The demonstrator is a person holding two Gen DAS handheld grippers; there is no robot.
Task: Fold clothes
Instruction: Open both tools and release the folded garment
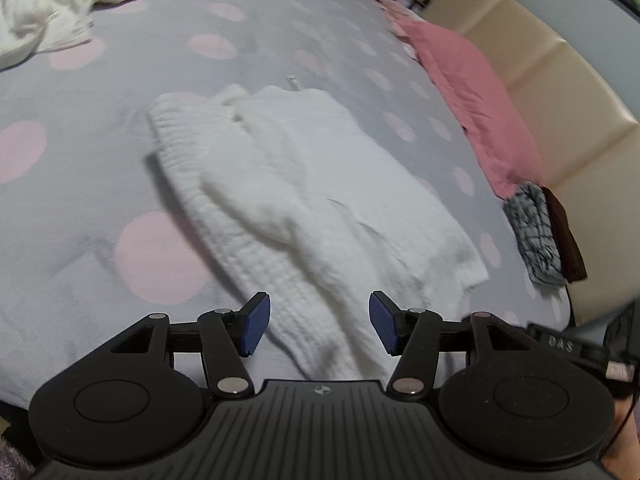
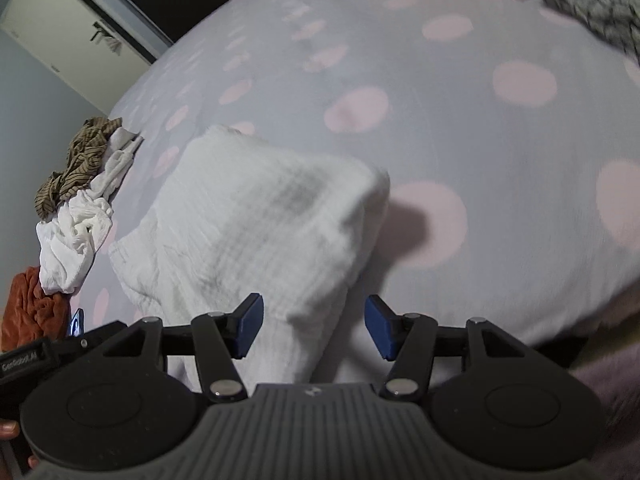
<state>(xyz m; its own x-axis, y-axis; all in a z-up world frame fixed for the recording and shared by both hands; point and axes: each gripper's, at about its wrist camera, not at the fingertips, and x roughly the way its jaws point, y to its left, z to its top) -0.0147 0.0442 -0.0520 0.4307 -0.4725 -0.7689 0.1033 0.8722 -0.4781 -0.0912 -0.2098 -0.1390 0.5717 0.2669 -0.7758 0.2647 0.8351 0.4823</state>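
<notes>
From your left wrist camera, the white knit sweater (image 1: 304, 200) lay partly folded on the grey bedspread (image 1: 80, 184) with pink dots, its ribbed hem running down toward you; your left gripper (image 1: 319, 325) hung above that hem with its fingers spread wide and pinching nothing, the cloth showing in the gap between the blue pads (image 1: 256, 324). The knit looked soft, thick and limp, likely to sag and stretch, so the firmer ribbed edge seemed the better hold. From your right wrist camera, the same sweater (image 2: 260, 232) bulged up just ahead of your right gripper (image 2: 314, 327), whose fingers were also spread and empty, a fold reaching between them. A pile of unfolded clothes (image 2: 80, 208) waited at the bed's left edge.
</notes>
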